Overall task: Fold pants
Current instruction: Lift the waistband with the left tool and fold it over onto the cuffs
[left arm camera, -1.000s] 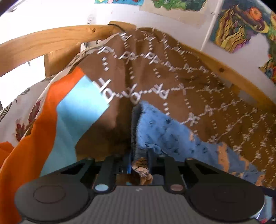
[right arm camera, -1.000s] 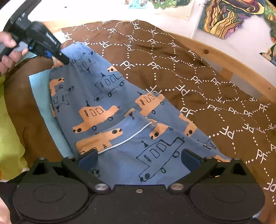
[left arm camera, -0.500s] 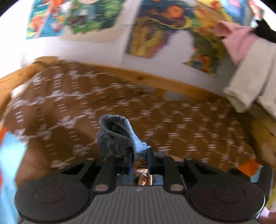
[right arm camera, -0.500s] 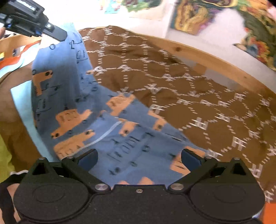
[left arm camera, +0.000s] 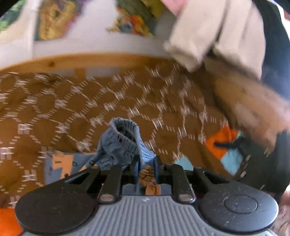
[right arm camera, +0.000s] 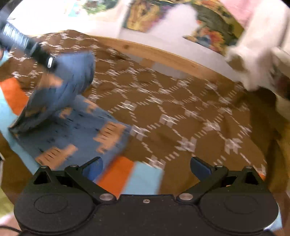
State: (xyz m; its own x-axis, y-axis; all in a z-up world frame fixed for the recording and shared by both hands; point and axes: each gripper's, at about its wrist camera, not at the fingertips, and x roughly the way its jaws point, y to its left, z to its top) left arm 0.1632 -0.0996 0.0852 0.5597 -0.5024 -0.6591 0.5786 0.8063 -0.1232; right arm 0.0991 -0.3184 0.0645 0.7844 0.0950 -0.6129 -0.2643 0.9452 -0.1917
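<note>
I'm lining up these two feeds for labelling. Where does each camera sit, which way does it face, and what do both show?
Left wrist: on the left gripper, looking along its fingers, which pinch the blue pants; beyond lie the brown bedspread and wooden bed rail.
Right wrist: on the right gripper, fingers apart and holding nothing, looking down across the bedspread; the left gripper lifts the pants at upper left.
Shared: pants, bedspread, rail, wall pictures.

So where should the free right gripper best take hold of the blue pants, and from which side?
Probably the flat lower edge of the pants, approached from the near side: it lies on the blanket close before the right gripper, whose jaws stand wide; the left gripper already pinches the waistband.
</note>
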